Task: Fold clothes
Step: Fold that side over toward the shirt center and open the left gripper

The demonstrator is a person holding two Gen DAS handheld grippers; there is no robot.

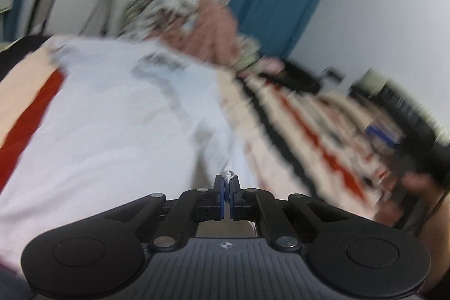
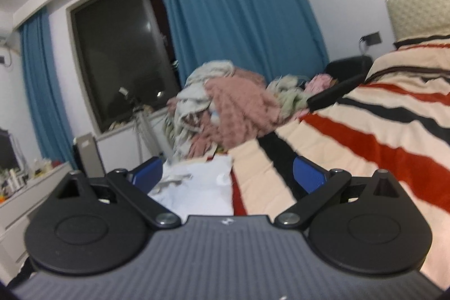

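Observation:
A white garment (image 1: pixel 112 114) lies spread on the striped bed cover (image 1: pixel 309 131). My left gripper (image 1: pixel 226 183) is shut on a pinch of the white garment's edge; the view is blurred by motion. In the right wrist view the same white garment (image 2: pixel 197 187) lies ahead and slightly left on the striped bed cover (image 2: pixel 379 137). My right gripper (image 2: pixel 227 173) is open and empty, held above the bed, its blue pads (image 2: pixel 308 176) wide apart. The right gripper and the hand holding it also show blurred in the left wrist view (image 1: pixel 416 137).
A heap of pink, grey and patterned clothes (image 2: pixel 225 106) sits at the bed's far edge, also in the left wrist view (image 1: pixel 197 18). Blue curtains (image 2: pixel 239 13) and a dark window (image 2: pixel 118 52) are behind. A white dresser (image 2: pixel 25 196) stands at left. A headboard (image 2: pixel 422 13) is at right.

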